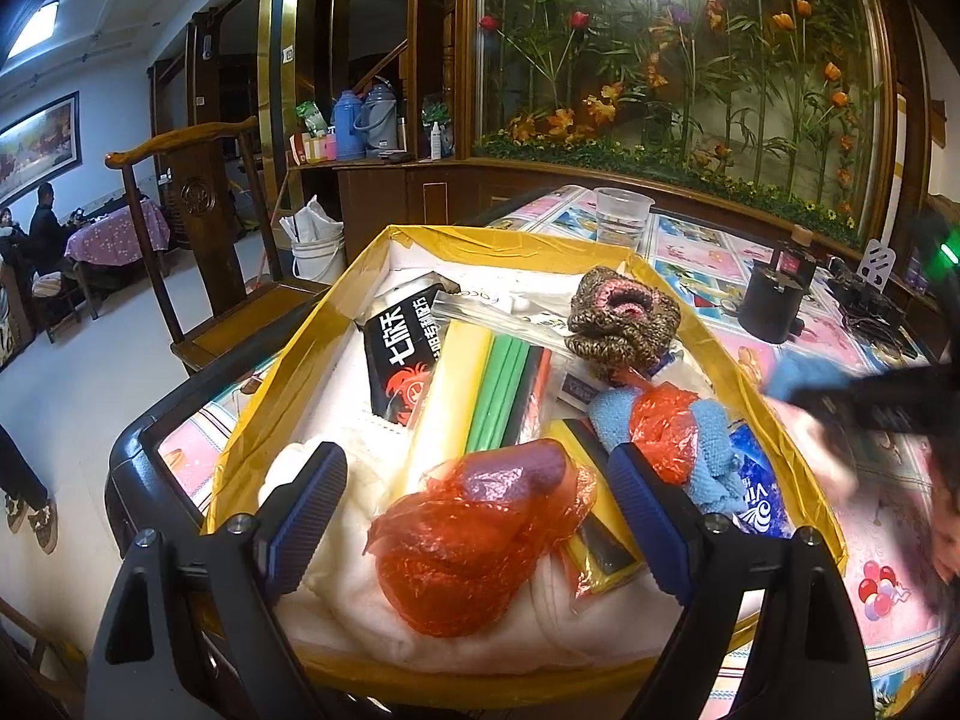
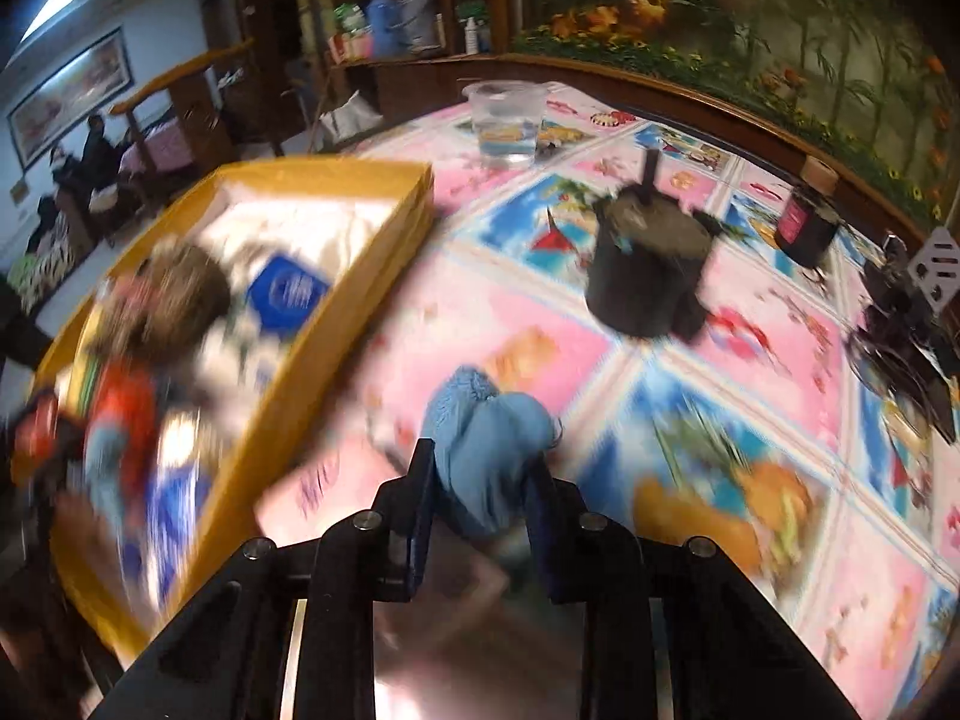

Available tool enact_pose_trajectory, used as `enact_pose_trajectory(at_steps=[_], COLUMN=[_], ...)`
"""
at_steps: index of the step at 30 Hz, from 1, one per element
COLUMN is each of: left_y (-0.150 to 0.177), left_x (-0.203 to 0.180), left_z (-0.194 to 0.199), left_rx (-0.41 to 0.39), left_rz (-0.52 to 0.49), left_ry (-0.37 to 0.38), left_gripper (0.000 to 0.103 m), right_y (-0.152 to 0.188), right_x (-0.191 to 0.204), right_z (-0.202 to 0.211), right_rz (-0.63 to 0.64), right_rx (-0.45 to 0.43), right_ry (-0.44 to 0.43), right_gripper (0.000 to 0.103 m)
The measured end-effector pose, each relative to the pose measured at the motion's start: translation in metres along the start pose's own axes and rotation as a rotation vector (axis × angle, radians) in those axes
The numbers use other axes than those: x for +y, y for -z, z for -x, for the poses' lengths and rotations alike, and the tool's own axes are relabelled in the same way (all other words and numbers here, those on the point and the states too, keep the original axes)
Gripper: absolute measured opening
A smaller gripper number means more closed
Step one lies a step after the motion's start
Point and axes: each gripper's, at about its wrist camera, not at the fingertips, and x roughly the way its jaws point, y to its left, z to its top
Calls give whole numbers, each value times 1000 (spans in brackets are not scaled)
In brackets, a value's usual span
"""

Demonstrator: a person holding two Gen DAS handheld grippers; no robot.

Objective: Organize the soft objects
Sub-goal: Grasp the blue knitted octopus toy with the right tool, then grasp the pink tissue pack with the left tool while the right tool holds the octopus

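Observation:
A yellow-taped box [image 1: 540,246] holds soft things: a brown knitted piece [image 1: 624,318], a red plastic bag around something purple [image 1: 468,540], a light blue towel [image 1: 714,444] and a white cloth [image 1: 336,540]. My left gripper [image 1: 474,462] hangs open just above the red bag, its pads touching nothing. In the right wrist view my right gripper [image 2: 483,480] is shut on a light blue cloth [image 2: 486,438], held over the patterned tablecloth to the right of the box [image 2: 336,324]. That view is blurred. The left wrist view shows this blue cloth [image 1: 804,375] at its right edge.
The box also holds a black packet [image 1: 399,354], green and yellow sticks [image 1: 504,384] and a blue tissue pack [image 1: 759,492]. On the table stand a clear plastic cup [image 2: 507,117], a black cylinder [image 2: 648,276], a dark jar [image 2: 807,222] and cables [image 2: 906,348]. A wooden chair [image 1: 204,228] stands left.

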Motion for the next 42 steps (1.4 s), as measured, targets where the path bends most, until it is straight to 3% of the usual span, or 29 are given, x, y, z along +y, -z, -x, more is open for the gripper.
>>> enact_pose_trajectory(at_steps=[2,5,6,12,17,19,21,23,25,27,29,31,38,42], left_y=[0,-1,-2,-20,-13,-6,2,6,8,10,15,20,30,25], left_x=[0,-2,-4,-37,-94,-117,-138,-156,-168,-182,-201,-205,-200,-203], left_z=[2,9,12,49,51,43,32,33,31,41,52,44,12,-7], left_rx=[-15,-30,-34,-62,98,160,218,199,227,156,106,173,254,344], left_rz=[3,4,10,-17,-36,-48,-60,-107,-117,-181,-285,-269,-213,-211], left_ry=[10,37,43,137,420,474,456,398,417,333,329,363,224,224], left_gripper=[88,88,88,88,88,88,88,88,88,88,88,88,88,88], right_y=[32,58,61,63,63,62,61,60,59,59,59,59,60,59], right_x=[-6,-22,-31,-59,-73,-80,-85,-89,-90,-90,-91,-93,-94,-95], right_z=[12,35,43,71,78,80,83,83,84,86,88,89,92,93], right_rz=[20,-13,-50,-160,-253,-282,-304,-318,-325,-326,-330,-339,-348,-352], right_rx=[26,-18,-47,-142,-156,-171,-183,-185,-188,-193,-197,-202,-209,-213], right_ry=[-10,-30,-64,-88,-98,-92,-84,-85,-87,-91,-93,-93,-98,-95], right_gripper=[21,19,19,19,19,19,19,19,19,19,19,19,19,19])
